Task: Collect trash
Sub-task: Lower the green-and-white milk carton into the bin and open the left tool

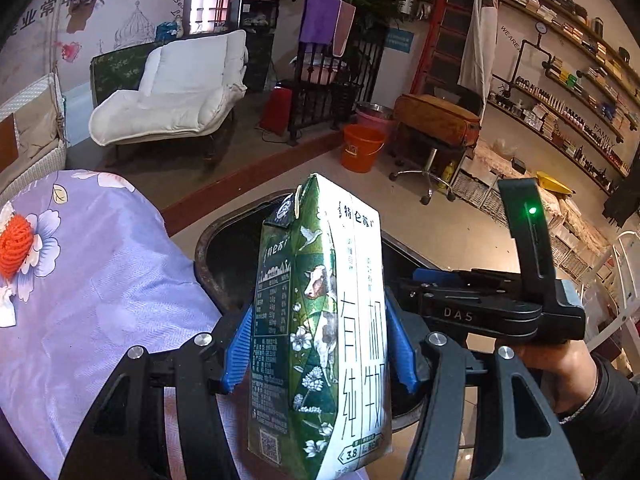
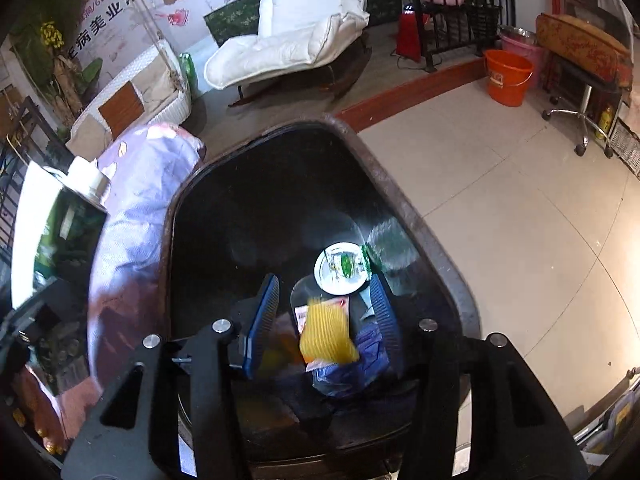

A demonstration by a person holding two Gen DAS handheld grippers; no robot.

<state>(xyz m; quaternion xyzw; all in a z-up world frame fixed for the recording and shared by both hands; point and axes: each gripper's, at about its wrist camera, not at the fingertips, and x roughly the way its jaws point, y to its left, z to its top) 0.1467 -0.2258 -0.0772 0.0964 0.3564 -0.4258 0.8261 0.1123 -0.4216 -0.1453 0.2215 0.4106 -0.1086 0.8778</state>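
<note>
Milk carton [image 1: 320, 320]: green and white, upright, clamped between the blue pads of my left gripper [image 1: 320, 344], just above the near rim of the bin.
Yellow packet [image 2: 328, 334]: blurred, between my right gripper's [image 2: 324, 316] fingers over the bin's mouth; neither pad touches it.
Right jaws: apart, nothing pressed.
Trash bin [image 2: 404, 208]: dark, rusty-rimmed, directly under both grippers; inside lie a white round lid [image 2: 340, 268] with a green scrap and a blue bag [image 2: 352, 364].
Person's hand [image 1: 560, 368]: grips my right gripper's handle, seen in the left wrist view, dark sleeve.
Table: lilac flowered cloth [image 1: 92, 280] just left of the bin, an orange net ball [image 1: 16, 246] on it.
Floor: pale tiles, orange bucket [image 1: 362, 148] well beyond.
</note>
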